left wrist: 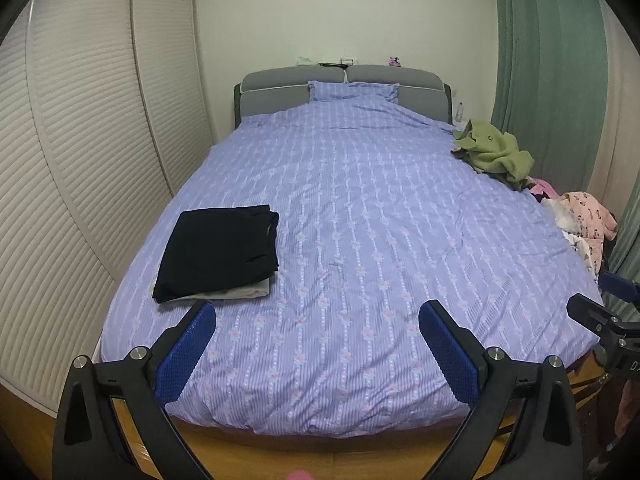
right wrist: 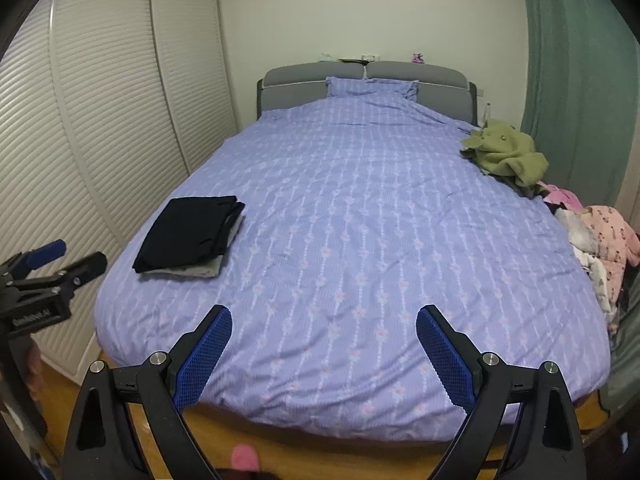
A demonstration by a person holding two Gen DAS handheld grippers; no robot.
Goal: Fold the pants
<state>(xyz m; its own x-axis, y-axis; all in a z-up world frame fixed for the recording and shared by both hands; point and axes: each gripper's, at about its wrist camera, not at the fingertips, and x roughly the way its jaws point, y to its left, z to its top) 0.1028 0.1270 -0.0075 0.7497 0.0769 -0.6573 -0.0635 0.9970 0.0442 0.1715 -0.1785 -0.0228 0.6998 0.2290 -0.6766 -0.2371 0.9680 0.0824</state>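
Observation:
Black pants (left wrist: 218, 248) (right wrist: 188, 236) lie folded into a neat rectangle on the left side of the bed, stacked on a folded grey garment (left wrist: 240, 292) (right wrist: 192, 270). My left gripper (left wrist: 318, 308) hangs open over the foot of the bed with nothing between its blue pads, its left finger close to the stack's near edge. It also shows at the left edge of the right wrist view as the left gripper (right wrist: 76, 256). To its right, my right gripper (right wrist: 325, 312) is open and empty above the bed's foot; its tip, the right gripper (left wrist: 600, 296), appears at the right of the left wrist view.
The bed's purple patterned cover (left wrist: 360, 200) (right wrist: 360, 208) fills the middle. A crumpled green garment (left wrist: 496, 150) (right wrist: 506, 152) and a pile of pink and white clothes (left wrist: 588, 220) (right wrist: 608, 236) lie along the right edge. Louvred wardrobe doors (left wrist: 80, 140) stand left, a green curtain (left wrist: 548, 60) right.

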